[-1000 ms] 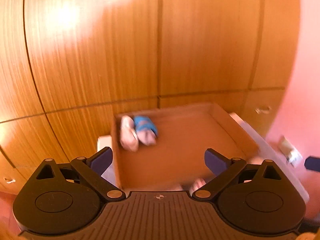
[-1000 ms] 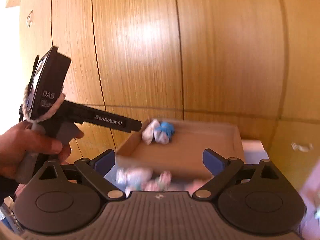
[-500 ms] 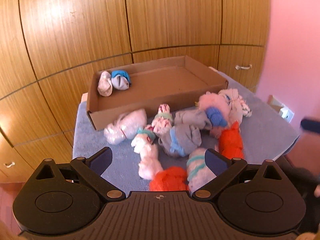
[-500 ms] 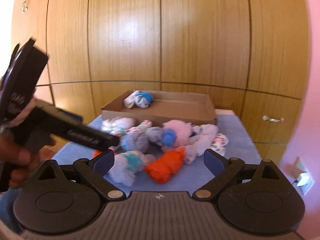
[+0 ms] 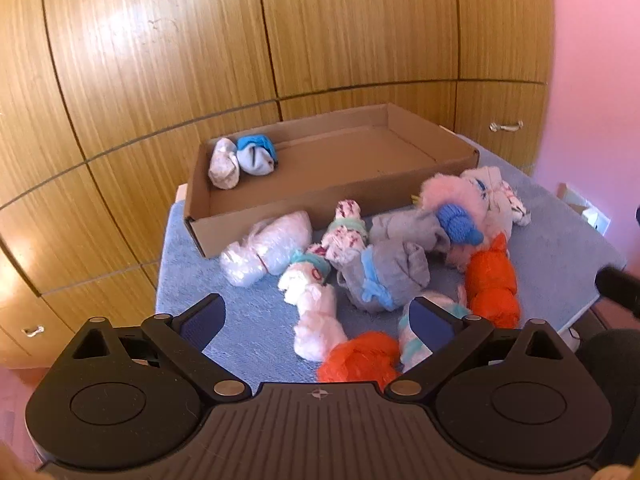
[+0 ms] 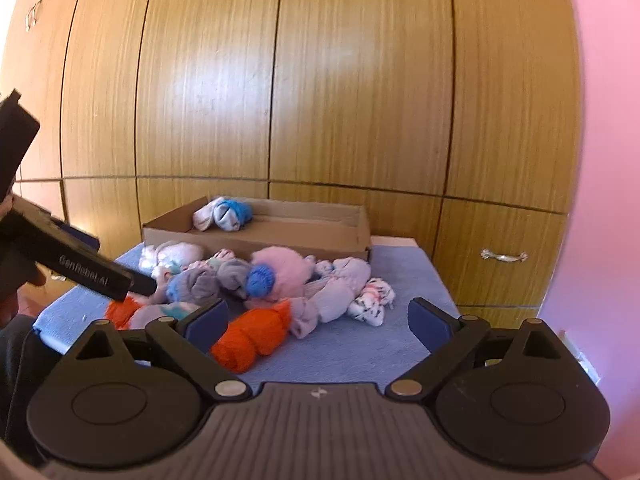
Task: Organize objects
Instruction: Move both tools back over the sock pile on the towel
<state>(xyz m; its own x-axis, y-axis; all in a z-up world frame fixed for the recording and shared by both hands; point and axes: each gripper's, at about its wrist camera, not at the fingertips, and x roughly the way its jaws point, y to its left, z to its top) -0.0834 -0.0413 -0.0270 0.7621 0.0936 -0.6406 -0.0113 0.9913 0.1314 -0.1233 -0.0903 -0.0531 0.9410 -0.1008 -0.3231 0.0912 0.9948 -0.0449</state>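
Two rolled sock bundles [image 5: 242, 158] were noted already inside the cardboard box [image 5: 256, 222], tucked into its far left corner; everything else lay outside it. Compared with half a second earlier, both views had been pulled back and settled: the heap was seen a little lower and steadier in frame, and nothing in it appeared to have been shifted. A full second earlier only the box and cupboard doors had been framed, so the cameras had been tilted down onto the work. This was read as a survey before the next pick, with the sorting barely begun.

Left tool [image 5: 316, 316] was held with its pads apart and nothing between them, above the near edge of the blue surface [image 5: 192, 280]. Right tool [image 6: 318, 318] was likewise spread and empty.

Materials: soft knit rolls, loosely knotted. Orange bundle [image 6: 252, 338] nearest the right tool, ribbed and sausage-shaped. Fluffy pink bundle [image 6: 284, 270] with a blue yarn ball [image 6: 260, 280] against it. Grey roll with pale blue band [image 5: 382, 278]. White fleecy roll [image 5: 316, 320]. Box: shallow, matte corrugated card, rigid walls. Surface cover: napped towelling.
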